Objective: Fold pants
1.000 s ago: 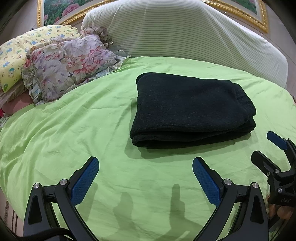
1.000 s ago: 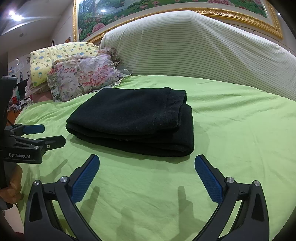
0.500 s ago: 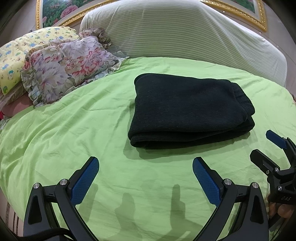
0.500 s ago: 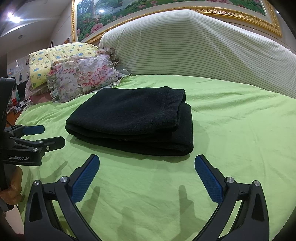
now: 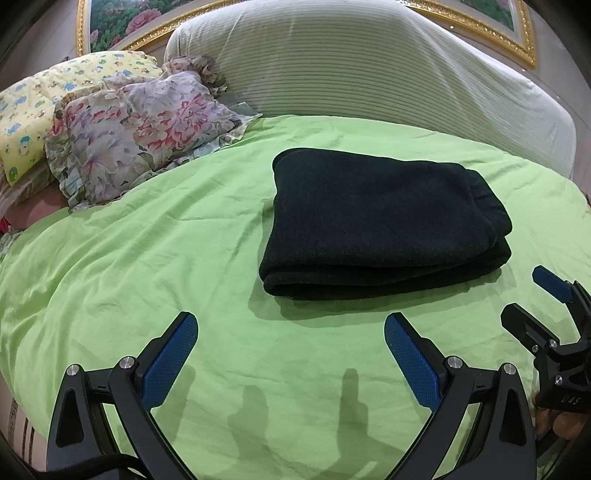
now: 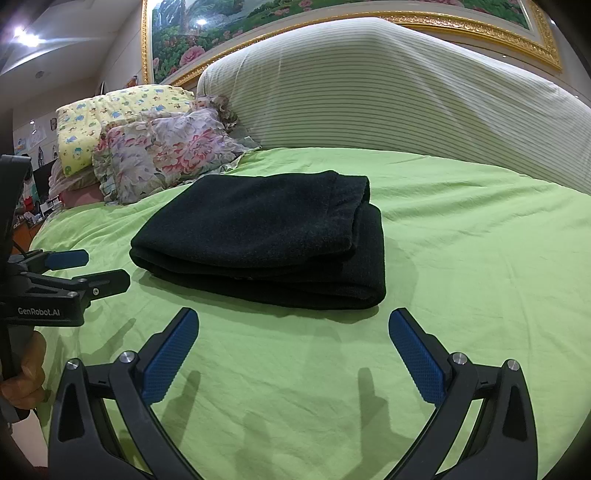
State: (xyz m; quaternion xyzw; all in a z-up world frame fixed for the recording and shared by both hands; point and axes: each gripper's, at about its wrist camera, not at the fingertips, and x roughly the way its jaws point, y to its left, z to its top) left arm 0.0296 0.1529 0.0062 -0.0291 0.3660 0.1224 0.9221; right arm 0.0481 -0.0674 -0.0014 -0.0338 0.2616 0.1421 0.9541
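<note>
Black pants point(image 5: 380, 221) lie folded into a thick rectangular stack on the green bedsheet point(image 5: 147, 266); they also show in the right wrist view point(image 6: 266, 236). My left gripper point(image 5: 290, 328) is open and empty, a short way in front of the stack's near edge. My right gripper point(image 6: 293, 325) is open and empty, also just in front of the stack. The right gripper appears at the right edge of the left wrist view point(image 5: 532, 295), and the left gripper at the left edge of the right wrist view point(image 6: 99, 267).
Floral pillows point(image 5: 140, 129) and a yellow patterned pillow point(image 5: 26, 107) lie at the back left. A large striped bolster point(image 5: 369, 70) runs along the head of the bed. A gold-framed painting point(image 6: 258, 22) hangs behind.
Both grippers have stayed open in front of the folded pants. The views have shifted only slightly; the pants have not moved.
</note>
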